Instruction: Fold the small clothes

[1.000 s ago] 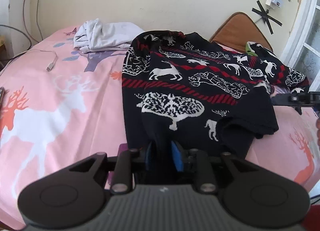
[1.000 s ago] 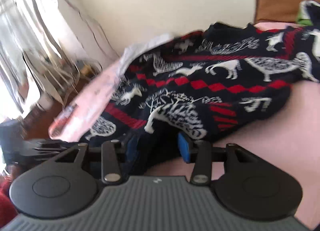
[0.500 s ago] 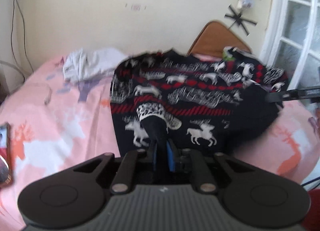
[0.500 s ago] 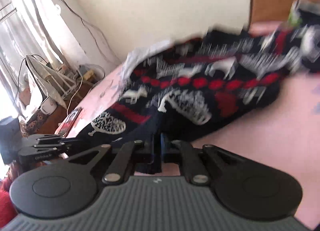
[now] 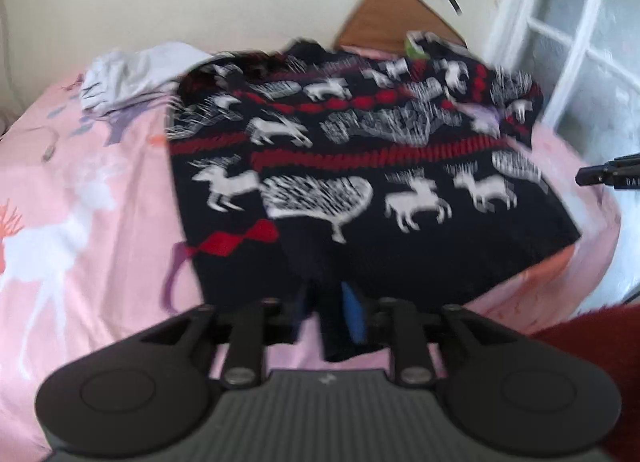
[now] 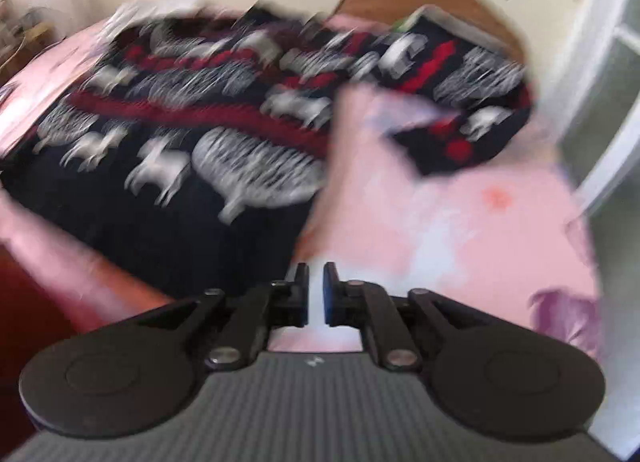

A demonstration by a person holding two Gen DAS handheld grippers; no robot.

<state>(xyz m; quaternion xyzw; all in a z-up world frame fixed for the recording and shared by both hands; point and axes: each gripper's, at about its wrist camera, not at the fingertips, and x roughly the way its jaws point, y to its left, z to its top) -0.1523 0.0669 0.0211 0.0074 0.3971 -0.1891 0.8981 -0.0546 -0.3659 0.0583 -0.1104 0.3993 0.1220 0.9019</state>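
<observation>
A black sweater [image 5: 360, 190] with white deer and red bands lies spread on the pink deer-print bedsheet [image 5: 80, 222]. My left gripper [image 5: 328, 308] is at its near hem. Its jaws are opening, a strip of dark hem still hangs between them, and a pink gap shows beside the left pad. The right gripper's black tip [image 5: 600, 176] shows by the sweater's right edge. In the blurred right wrist view, my right gripper [image 6: 316, 294] is off the sweater [image 6: 168, 150], over the sheet [image 6: 460, 230]. Its jaws are opening, with a narrow gap showing only pink.
A crumpled white garment [image 5: 132, 74] lies at the bed's far left and a cable [image 5: 48, 146] near the left edge. A brown board [image 5: 396, 14] leans on the wall behind. A white glazed door [image 5: 580, 42] stands right. A red sleeve [image 5: 580, 326] is beside my left gripper.
Both grippers were shut on the sweater's hem half a second ago; now both have parted. The sweater lies flatter and wider. The right gripper swung right, off the sweater onto the sheet.
</observation>
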